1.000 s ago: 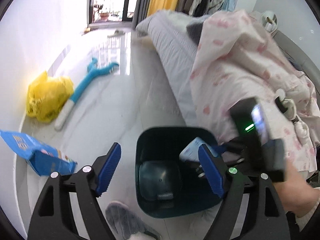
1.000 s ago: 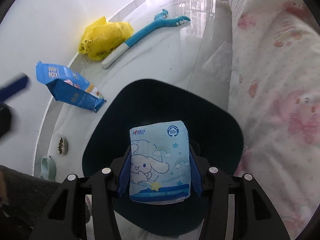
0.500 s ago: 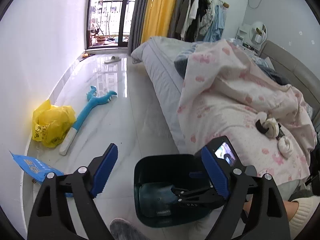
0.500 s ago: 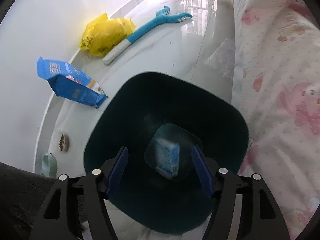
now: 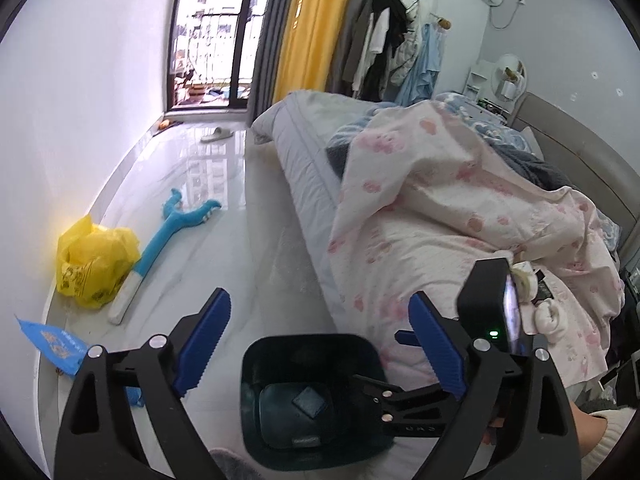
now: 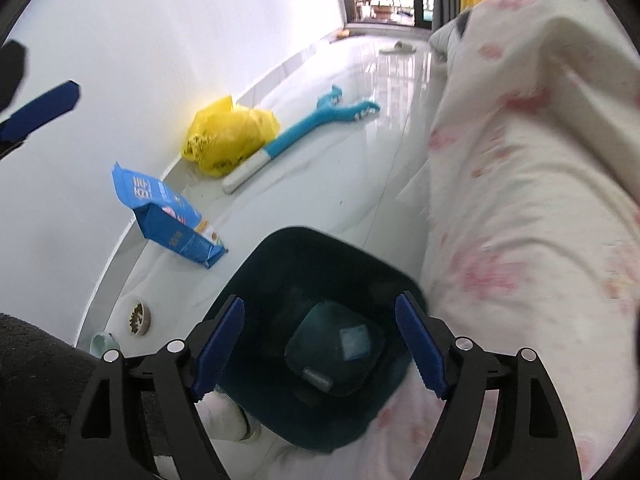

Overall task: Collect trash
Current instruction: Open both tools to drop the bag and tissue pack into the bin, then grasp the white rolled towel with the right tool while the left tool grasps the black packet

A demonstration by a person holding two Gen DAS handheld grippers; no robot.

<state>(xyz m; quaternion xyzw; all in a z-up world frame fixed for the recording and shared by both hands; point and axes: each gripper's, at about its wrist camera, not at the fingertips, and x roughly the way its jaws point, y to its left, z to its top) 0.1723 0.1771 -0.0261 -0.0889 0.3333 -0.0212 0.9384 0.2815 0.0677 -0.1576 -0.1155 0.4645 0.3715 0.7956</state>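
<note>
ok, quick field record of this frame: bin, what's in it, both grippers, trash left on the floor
bin: dark teal bin on the floor beside the bed
in bin: tissue pack at the bottom
left gripper: open, empty
right gripper: above the bin, jaws just opened, nothing between them
floor trash left: blue bag, yellow plastic bag

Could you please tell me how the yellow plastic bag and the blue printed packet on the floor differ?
The yellow plastic bag is crumpled and bulging, while the blue printed packet keeps a flatter, boxy shape with crisp edges. The bag sits farther along the wall, touching the blue toy's white handle; the packet lies nearer the dark teal bin. Both rest on the floor by the wall, outside the bin.
</note>
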